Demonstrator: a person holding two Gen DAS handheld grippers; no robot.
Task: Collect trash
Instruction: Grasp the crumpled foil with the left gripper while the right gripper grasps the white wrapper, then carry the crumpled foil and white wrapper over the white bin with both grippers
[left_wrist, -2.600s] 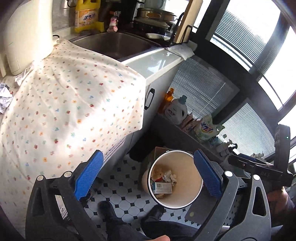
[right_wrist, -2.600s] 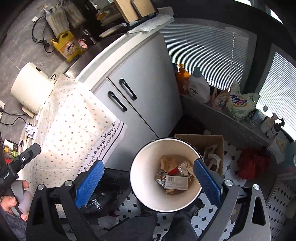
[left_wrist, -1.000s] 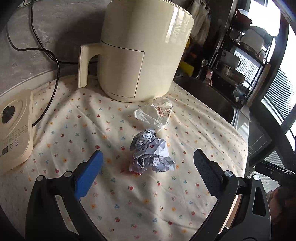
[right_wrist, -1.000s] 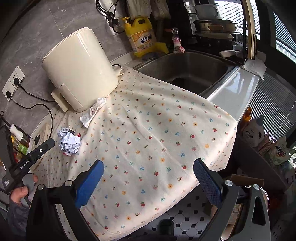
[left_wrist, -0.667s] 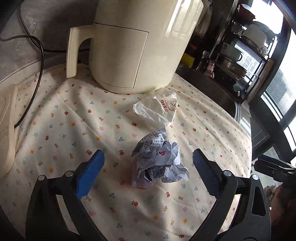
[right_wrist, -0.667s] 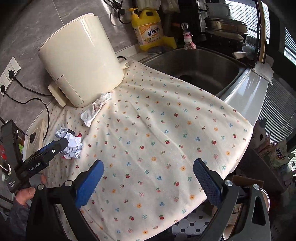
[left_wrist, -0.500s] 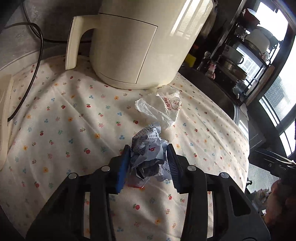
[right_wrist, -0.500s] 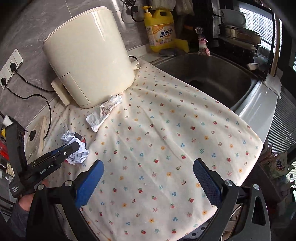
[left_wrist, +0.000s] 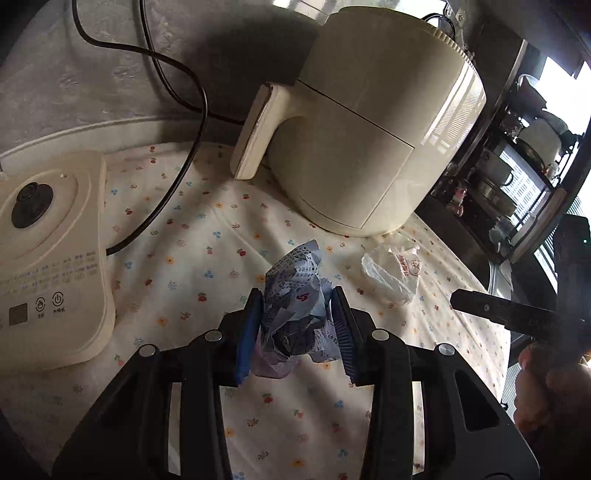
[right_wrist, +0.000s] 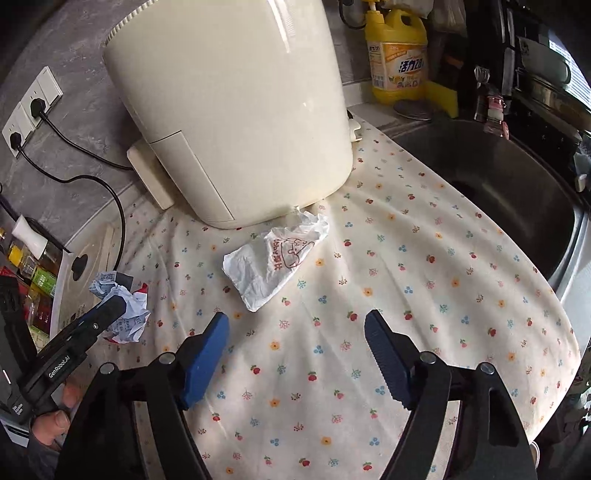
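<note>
My left gripper (left_wrist: 295, 295) is shut on a crumpled ball of printed paper (left_wrist: 295, 295), both blue pads pressing its sides just above the flowered cloth (left_wrist: 177, 266). The same paper ball (right_wrist: 125, 306) shows in the right wrist view at the left, with the left gripper's finger across it. A crumpled white plastic bag (right_wrist: 273, 266) lies in front of the air fryer; it shows too in the left wrist view as a white plastic bag (left_wrist: 391, 273). My right gripper (right_wrist: 295, 332) hovers just short of that bag, jaws closing, nothing between them.
A cream air fryer (right_wrist: 236, 110) stands at the back of the cloth. A cream kettle base (left_wrist: 44, 258) with a black cord (left_wrist: 177, 155) sits at the left. The steel sink (right_wrist: 498, 192) lies right, with a yellow detergent bottle (right_wrist: 399, 59) behind it.
The left gripper moved up to the paper ball and shut on it. The right gripper moved in over the cloth toward the white bag and its jaws have narrowed.
</note>
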